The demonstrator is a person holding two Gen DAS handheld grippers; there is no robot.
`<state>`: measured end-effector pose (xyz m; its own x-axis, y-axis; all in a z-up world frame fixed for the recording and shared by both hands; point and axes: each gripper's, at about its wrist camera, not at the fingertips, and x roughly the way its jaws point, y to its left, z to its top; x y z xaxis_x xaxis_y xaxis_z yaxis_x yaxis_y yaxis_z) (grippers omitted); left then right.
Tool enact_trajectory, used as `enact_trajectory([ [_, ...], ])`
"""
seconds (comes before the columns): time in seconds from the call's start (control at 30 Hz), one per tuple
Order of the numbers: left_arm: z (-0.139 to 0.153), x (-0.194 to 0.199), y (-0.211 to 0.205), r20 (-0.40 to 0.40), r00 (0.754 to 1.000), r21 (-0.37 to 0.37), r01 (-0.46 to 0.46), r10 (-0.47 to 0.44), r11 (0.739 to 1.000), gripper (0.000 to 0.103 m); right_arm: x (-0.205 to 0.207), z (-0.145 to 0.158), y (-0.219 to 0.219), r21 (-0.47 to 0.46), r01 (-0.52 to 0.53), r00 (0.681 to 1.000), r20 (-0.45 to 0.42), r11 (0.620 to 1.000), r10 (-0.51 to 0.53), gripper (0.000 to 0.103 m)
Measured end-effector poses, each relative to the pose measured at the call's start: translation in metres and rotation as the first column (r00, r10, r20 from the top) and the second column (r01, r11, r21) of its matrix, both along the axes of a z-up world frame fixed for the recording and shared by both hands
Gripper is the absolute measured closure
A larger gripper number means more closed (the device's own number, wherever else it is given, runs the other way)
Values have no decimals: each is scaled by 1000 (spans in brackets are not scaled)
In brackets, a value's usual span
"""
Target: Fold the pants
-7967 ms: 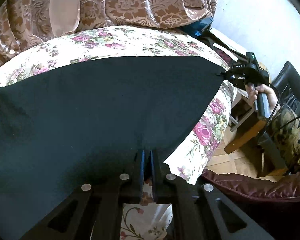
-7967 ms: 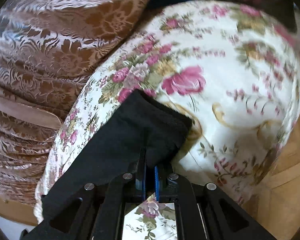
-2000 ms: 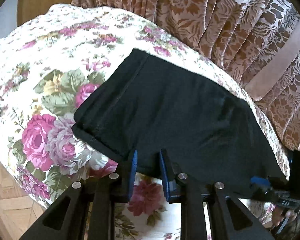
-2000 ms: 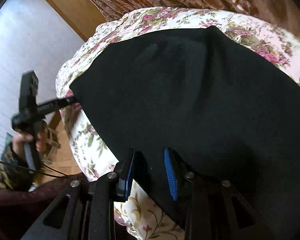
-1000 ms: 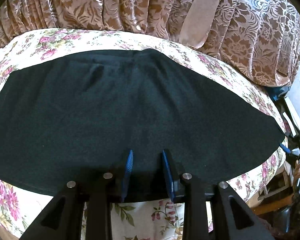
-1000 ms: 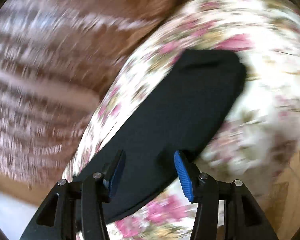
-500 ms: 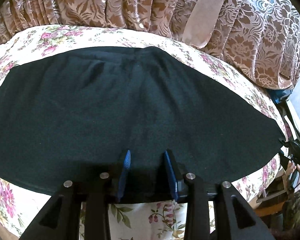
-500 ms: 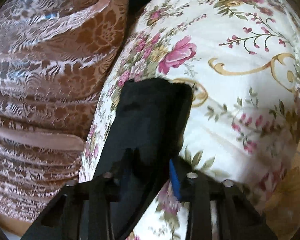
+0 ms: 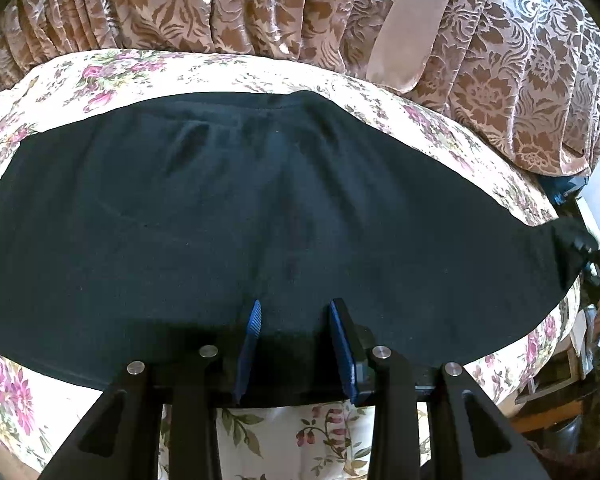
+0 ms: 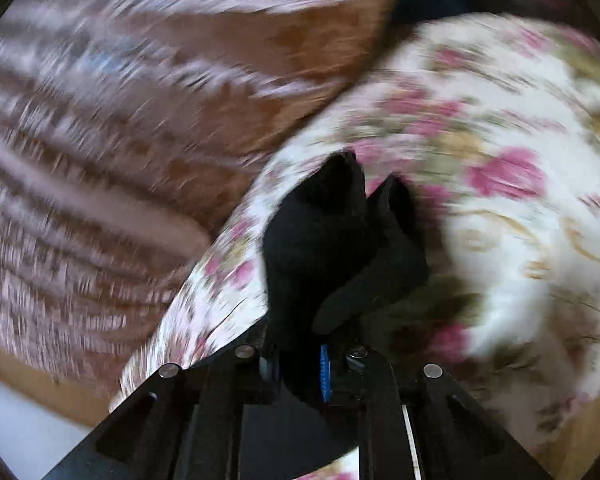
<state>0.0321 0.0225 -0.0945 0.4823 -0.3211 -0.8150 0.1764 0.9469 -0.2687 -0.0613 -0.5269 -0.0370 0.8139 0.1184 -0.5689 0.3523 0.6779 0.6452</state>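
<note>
The black pants (image 9: 236,216) lie spread flat across the flowered bedspread (image 9: 148,68). My left gripper (image 9: 296,312) is open, its blue-padded fingers over the near edge of the pants at the middle. My right gripper (image 10: 300,360) is shut on the end of the pants (image 10: 332,248), which bunches up and lifts off the bed in the blurred right wrist view. The right gripper also shows at the far right edge of the left wrist view (image 9: 592,248), holding that end of the pants.
A brown patterned curtain (image 9: 300,12) hangs behind the bed, also in the right wrist view (image 10: 140,100). Wooden floor and furniture (image 9: 556,400) lie off the right end of the bed.
My right gripper has shut on the pants' end and lifted it; the view is blurred by motion. My left gripper has stayed open over the near edge.
</note>
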Motion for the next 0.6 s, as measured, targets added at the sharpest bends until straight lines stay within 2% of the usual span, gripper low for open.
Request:
enact_trajectory([
  [0.03,0,0,0,-2,1000,-1,-1,1,1000,68,10,9,17,-34,-52,999,1,998,52,89],
  [0.17,2,3,2,-41,999,-17,-14,13,1000,68,39,24,71,-74,-212,977,1,974,213,89],
  [0.3,9,5,5,-46,999,-38,-4,2,999,68,66,31,137,-123,-375,927,-30,919,374,89],
  [0.43,17,5,1,-39,999,-86,29,-32,996,68,88,21,204,-139,-526,850,-66,839,522,89],
  [0.6,26,9,-4,-41,997,-136,55,-61,989,68,104,-8,282,-165,-676,736,-184,718,651,89],
])
